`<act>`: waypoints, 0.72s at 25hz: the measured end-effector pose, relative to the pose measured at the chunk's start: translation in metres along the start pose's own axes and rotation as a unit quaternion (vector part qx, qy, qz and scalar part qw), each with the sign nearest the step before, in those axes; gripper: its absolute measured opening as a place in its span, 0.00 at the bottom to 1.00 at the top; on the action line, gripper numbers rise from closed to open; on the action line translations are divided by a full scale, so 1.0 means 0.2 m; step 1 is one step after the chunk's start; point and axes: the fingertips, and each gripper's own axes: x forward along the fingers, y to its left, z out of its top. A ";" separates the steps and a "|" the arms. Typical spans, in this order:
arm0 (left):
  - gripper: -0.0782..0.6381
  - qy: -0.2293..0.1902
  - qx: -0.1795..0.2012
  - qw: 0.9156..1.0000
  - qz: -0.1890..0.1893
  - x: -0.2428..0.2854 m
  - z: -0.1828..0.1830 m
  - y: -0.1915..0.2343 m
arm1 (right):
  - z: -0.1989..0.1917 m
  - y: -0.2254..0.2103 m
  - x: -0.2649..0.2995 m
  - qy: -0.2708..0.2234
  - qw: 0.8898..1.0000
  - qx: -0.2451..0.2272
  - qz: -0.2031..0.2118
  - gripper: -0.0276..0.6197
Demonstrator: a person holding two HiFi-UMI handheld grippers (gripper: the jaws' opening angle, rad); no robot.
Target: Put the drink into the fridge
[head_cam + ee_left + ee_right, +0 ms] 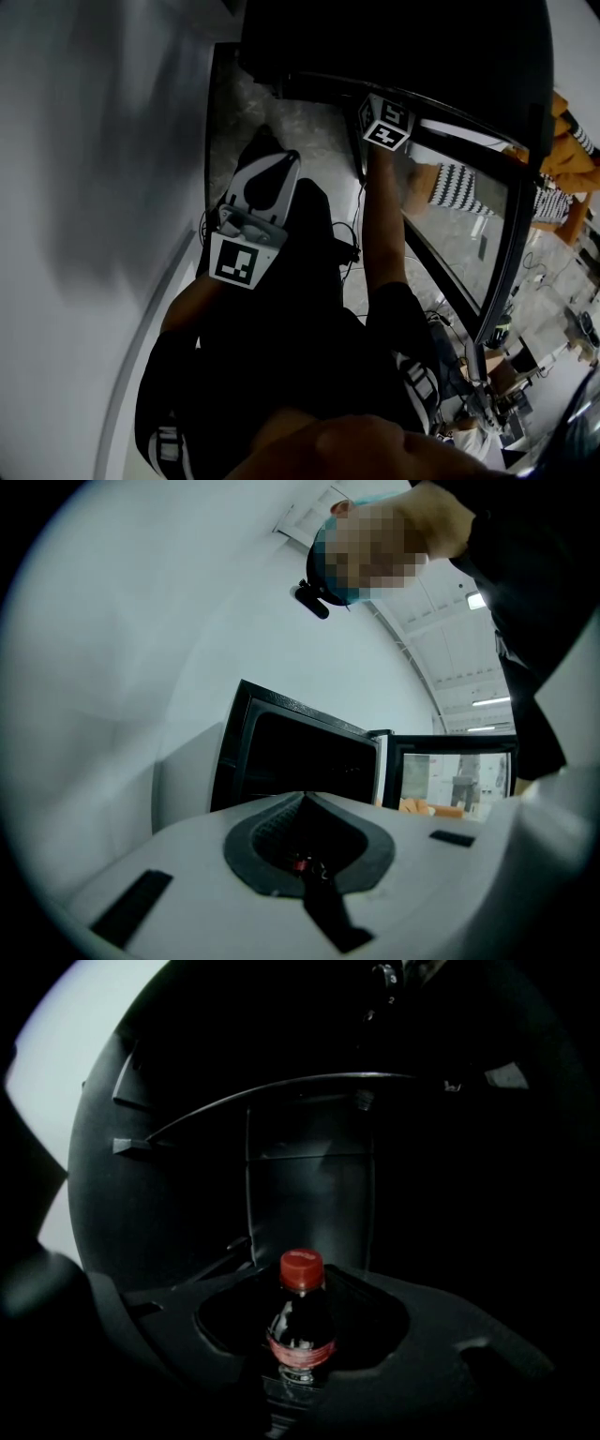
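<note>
The right gripper (302,1283) has its jaws standing wide around the bottle (300,1330), with a dark gap on either side. As far as the dim view lets me judge, the pads are not pressing on it. The bottle is upright at lower centre of the right gripper view, dark drink inside and a red cap (302,1267) on top. It is well inside the fridge (309,1194), whose dark back wall fills the frame behind it. I take it to be standing on the fridge's floor, not hanging in a grip. The left gripper (302,797) has its jaws closed tip to tip on nothing, out in front of the fridge. The glass door (450,771) stands open at the right of its view.

The step in hand looks like the let-go. To do it well:
- Hold the right gripper steady and check that both jaws are clear of the bottle's sides.
- Draw straight back along the line of the jaws so that neither tip clips the cap or topples the bottle.
- Mind the shelf edge (281,1087) arching above on the way out.
- The left gripper is free to push the door shut afterwards.

A red band (302,1352) runs round the bottle's middle and there is pale print on the cap. Both are too small and dark to read, so no brand can be named. The only other marks are the black-and-white squares on the cube (386,124) at upper centre of the head view.
</note>
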 end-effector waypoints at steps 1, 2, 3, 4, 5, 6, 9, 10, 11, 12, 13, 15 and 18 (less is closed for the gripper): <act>0.12 0.002 0.001 1.000 0.001 -0.01 0.01 0.00 | 0.00 0.00 -0.01 0.003 1.000 -0.004 -0.001 0.27; 0.12 0.003 0.001 1.000 0.002 -0.01 0.02 -0.01 | 0.00 -0.01 -0.01 0.006 1.000 -0.006 -0.002 0.29; 0.12 0.004 0.001 1.000 0.002 -0.02 0.03 -0.01 | -0.01 -0.01 -0.02 0.008 1.000 -0.004 -0.004 0.31; 0.12 0.006 0.001 1.000 0.003 -0.03 0.03 -0.02 | -0.01 -0.01 -0.03 0.010 1.000 0.000 -0.005 0.32; 0.12 0.008 0.000 1.000 0.003 -0.03 0.04 -0.02 | -0.02 -0.01 -0.04 0.012 1.000 0.003 -0.007 0.33; 0.12 0.010 -0.001 1.000 0.004 -0.04 0.05 -0.03 | -0.02 -0.02 -0.06 0.014 1.000 0.006 -0.008 0.33; 0.12 0.014 -0.003 1.000 0.008 -0.06 0.10 -0.06 | -0.02 -0.02 -0.12 0.021 1.000 0.015 -0.011 0.34; 0.12 0.014 -0.004 1.000 0.010 -0.07 0.13 -0.07 | -0.02 -0.02 -0.14 0.024 1.000 0.016 -0.010 0.34; 0.12 0.015 -0.005 1.000 0.012 -0.08 0.15 -0.08 | -0.01 -0.02 -0.17 0.027 0.999 0.018 -0.010 0.34; 0.12 0.016 -0.006 1.000 0.014 -0.08 0.18 -0.09 | 0.01 -0.01 -0.20 0.031 0.999 0.019 -0.009 0.34; 0.12 0.017 -0.006 1.000 0.015 -0.09 0.21 -0.10 | 0.02 0.00 -0.23 0.034 0.999 0.021 -0.007 0.34; 0.12 0.018 -0.006 1.000 0.018 -0.11 0.27 -0.13 | 0.06 0.00 -0.31 0.039 0.999 0.026 -0.006 0.33; 0.12 0.017 -0.007 1.000 0.025 -0.15 0.38 -0.18 | 0.12 0.02 -0.43 0.043 0.998 0.037 -0.002 0.29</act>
